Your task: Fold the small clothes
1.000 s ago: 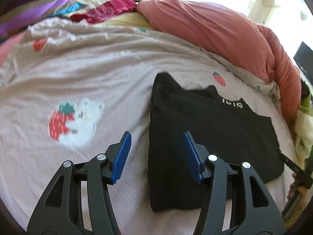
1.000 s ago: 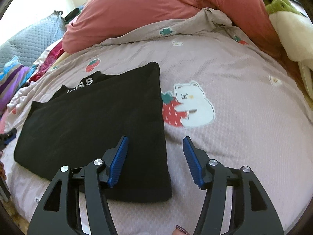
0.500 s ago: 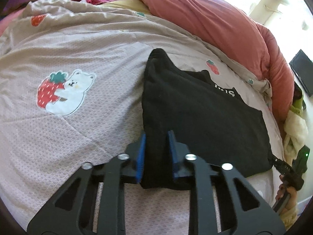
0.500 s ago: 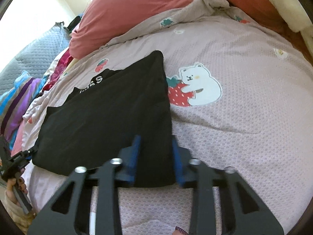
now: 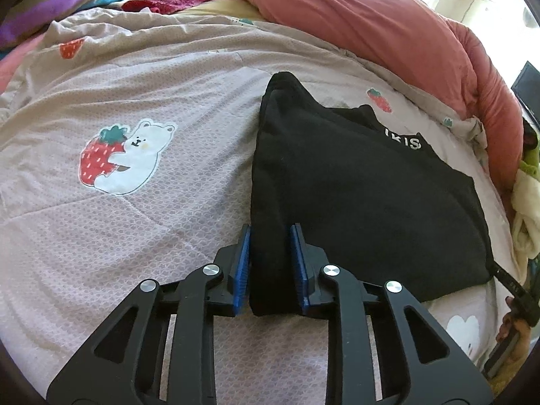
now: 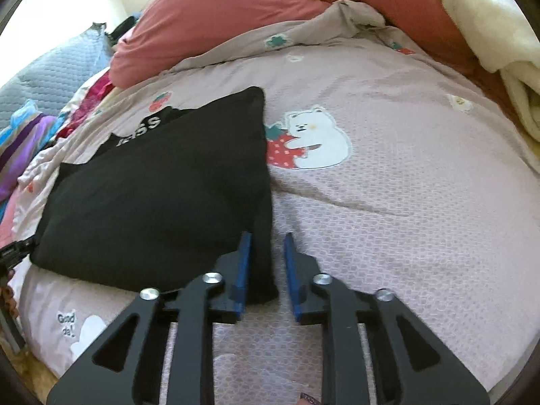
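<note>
Since a second ago: both grippers came in from standing wide over the bed to the near edge of the black garment; their jaws closed and have just eased a little wider.
Left wrist view, count: one black garment (image 5: 354,195), one left gripper (image 5: 270,263), one bear-with-strawberry print (image 5: 125,157) on the pink bedsheet (image 5: 141,236).
Left wrist view, writing: white letters near the collar, only partly legible.
Left wrist view, garment: folded flat on the sheet, its near left corner bunched between the blue pads.
Left wrist view, fingers: narrow, pads (image 5: 243,263) pressing the fold from both sides.
Right wrist view, count: one right gripper (image 6: 266,270), the same garment (image 6: 162,202), one red duvet (image 6: 236,10) behind.
Right wrist view, writing: "Good" on the sheet's near edge; garment letters unclear.
Right wrist view, fingers: narrow; the near right corner sits against the left pad, with sheet showing before the right pad.
</note>
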`<state>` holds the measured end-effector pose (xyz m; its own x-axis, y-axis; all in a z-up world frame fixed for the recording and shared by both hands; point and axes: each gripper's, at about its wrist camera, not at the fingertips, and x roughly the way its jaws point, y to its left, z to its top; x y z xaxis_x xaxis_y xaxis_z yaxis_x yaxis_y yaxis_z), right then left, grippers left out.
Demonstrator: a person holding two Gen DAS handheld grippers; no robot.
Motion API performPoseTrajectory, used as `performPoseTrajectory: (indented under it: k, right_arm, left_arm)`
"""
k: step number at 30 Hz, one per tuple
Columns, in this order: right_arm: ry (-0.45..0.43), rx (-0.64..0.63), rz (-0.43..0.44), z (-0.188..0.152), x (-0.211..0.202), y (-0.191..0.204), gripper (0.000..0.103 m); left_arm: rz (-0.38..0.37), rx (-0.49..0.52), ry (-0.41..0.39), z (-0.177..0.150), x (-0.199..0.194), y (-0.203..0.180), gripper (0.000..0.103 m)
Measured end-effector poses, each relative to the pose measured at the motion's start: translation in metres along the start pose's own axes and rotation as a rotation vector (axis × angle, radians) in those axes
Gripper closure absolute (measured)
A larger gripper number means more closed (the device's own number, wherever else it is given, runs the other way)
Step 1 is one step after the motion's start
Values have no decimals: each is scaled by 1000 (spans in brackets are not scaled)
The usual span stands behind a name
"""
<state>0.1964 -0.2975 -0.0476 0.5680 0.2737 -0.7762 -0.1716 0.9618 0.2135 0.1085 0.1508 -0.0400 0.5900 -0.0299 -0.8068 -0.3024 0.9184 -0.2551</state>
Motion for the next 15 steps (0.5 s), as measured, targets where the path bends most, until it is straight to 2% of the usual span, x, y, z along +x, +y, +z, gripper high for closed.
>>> performPoseTrajectory:
  k: [6, 10, 15]
  right_arm:
    - [-7, 8, -28, -3, -6, -3, 64]
    - [-8, 13, -39, -6, -12, -3, 56]
    - [-16, -6, -70, -11, -22, -1, 42]
  left_arm:
    - [10, 1, 1, -5, -3, -1, 85]
    - [24, 10, -5, -8, -8, -2, 80]
    - [26, 16, -9, -12, -13, -4, 76]
